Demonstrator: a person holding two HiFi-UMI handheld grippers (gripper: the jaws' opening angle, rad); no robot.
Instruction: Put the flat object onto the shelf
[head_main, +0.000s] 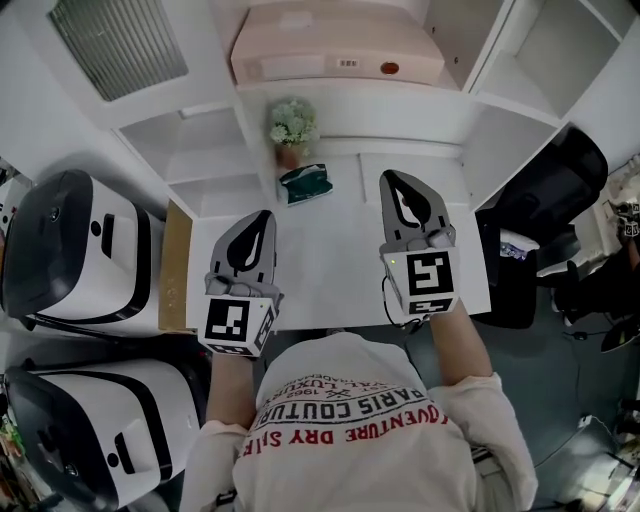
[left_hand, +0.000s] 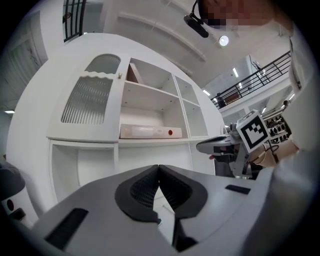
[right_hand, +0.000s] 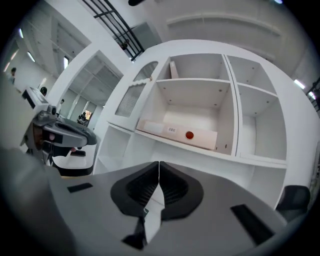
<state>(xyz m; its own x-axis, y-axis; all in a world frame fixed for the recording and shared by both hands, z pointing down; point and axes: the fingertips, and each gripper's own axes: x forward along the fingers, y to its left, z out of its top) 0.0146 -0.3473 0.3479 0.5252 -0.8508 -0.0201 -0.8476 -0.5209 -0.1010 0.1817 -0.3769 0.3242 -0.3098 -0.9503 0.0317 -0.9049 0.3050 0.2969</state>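
Note:
The flat object, a long pale pink box (head_main: 335, 45) with a red dot on its front, lies on a shelf of the white cabinet (head_main: 450, 110); it also shows as the box (left_hand: 150, 131) in the left gripper view and the box (right_hand: 180, 132) in the right gripper view. My left gripper (head_main: 265, 214) hovers over the white table (head_main: 330, 270), its jaws shut and empty, tips touching (left_hand: 159, 167). To its right my right gripper (head_main: 388, 176) is shut too, with nothing between its tips (right_hand: 159, 164). Both point toward the cabinet, well short of the box.
A small potted plant (head_main: 292, 125) and a green packet (head_main: 305, 183) sit at the table's far edge. White and black machines (head_main: 70, 250) stand to the left, a black chair (head_main: 545, 200) to the right. A brown strip (head_main: 176, 265) runs along the table's left edge.

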